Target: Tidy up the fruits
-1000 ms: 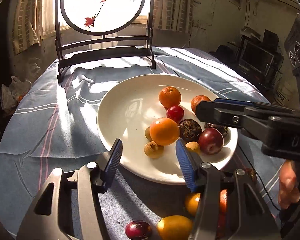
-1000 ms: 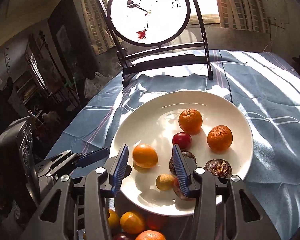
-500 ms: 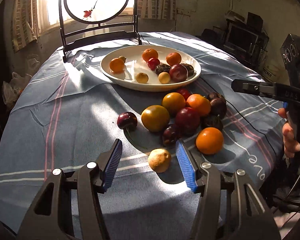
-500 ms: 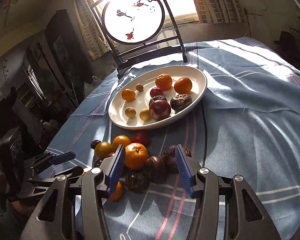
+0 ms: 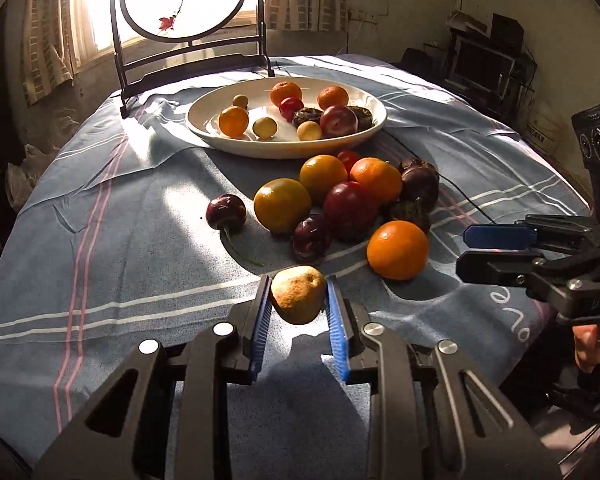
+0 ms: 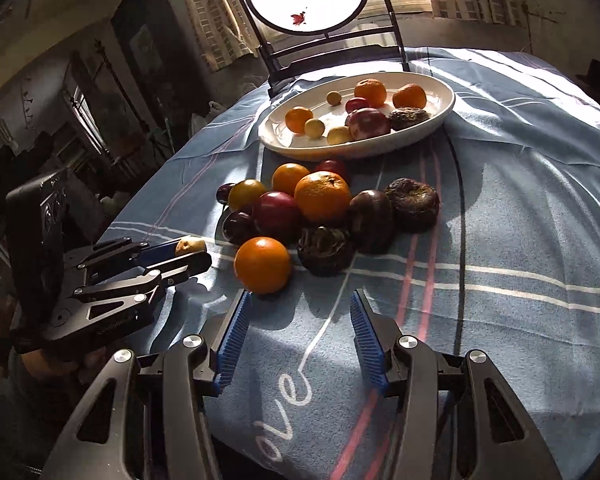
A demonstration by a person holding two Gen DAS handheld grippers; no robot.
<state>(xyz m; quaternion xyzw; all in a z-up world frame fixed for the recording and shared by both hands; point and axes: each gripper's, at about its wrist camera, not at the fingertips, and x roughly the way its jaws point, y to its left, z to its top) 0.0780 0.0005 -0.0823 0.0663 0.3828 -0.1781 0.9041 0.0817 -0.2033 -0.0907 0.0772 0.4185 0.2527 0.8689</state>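
Observation:
My left gripper (image 5: 298, 292) is shut on a small yellow-brown fruit (image 5: 298, 294) just above the blue cloth; it also shows in the right wrist view (image 6: 190, 246). A pile of loose fruit lies beyond it: oranges (image 5: 397, 250), dark red plums (image 5: 350, 210) and dark wrinkled fruits (image 6: 412, 204). A white oval plate (image 5: 260, 148) further back holds several fruits. My right gripper (image 6: 298, 320) is open and empty, low over the cloth, just before the nearest orange (image 6: 262, 265).
A round painted screen on a black stand (image 5: 188, 0) stands at the table's far edge behind the plate. A thin black cable (image 6: 458, 240) runs across the cloth to the right of the pile. The table edge drops off on both sides.
Both grippers have pulled back from the plate to the near side of the fruit pile. My left gripper's jaws have closed on the small yellow-brown fruit.

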